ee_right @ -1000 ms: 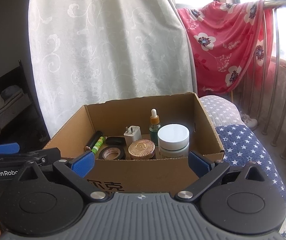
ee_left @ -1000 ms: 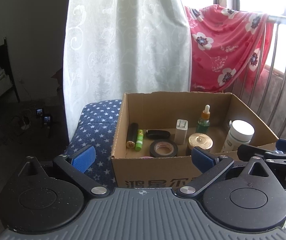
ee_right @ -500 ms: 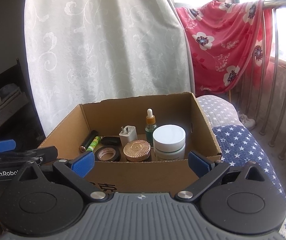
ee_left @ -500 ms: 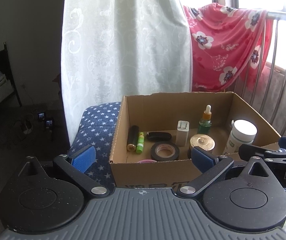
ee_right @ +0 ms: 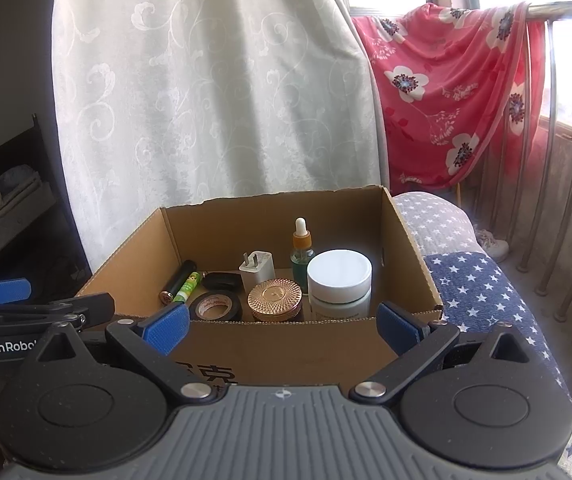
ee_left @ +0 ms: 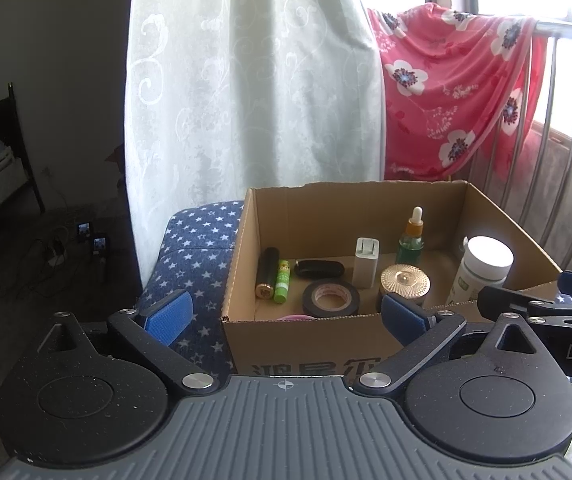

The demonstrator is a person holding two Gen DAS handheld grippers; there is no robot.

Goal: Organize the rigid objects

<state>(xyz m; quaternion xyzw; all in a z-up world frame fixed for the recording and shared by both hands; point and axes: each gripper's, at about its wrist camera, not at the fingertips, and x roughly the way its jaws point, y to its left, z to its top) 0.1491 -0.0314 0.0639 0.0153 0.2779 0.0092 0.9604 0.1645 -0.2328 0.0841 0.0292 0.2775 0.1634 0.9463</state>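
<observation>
Left wrist view: the left gripper (ee_left: 284,312) has backed away and up from the cardboard box (ee_left: 366,204), its jaws released and empty. The box now sits at 12 o'clock, so packing looks finished.

Right wrist view: the right gripper (ee_right: 282,324) is spread apart too, holding nothing. Inside the box are one tape roll (ee_right: 216,305), one gold lid (ee_right: 275,295), one white jar (ee_right: 340,280), one dropper bottle (ee_right: 301,250), one charger (ee_right: 257,269).

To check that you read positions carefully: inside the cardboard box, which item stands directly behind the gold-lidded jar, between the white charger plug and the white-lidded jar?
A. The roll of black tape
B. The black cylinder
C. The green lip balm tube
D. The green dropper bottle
D: the green dropper bottle stands upright behind the gold-lidded jar, with the white charger plug on one side and the white-lidded jar on the other.
</observation>
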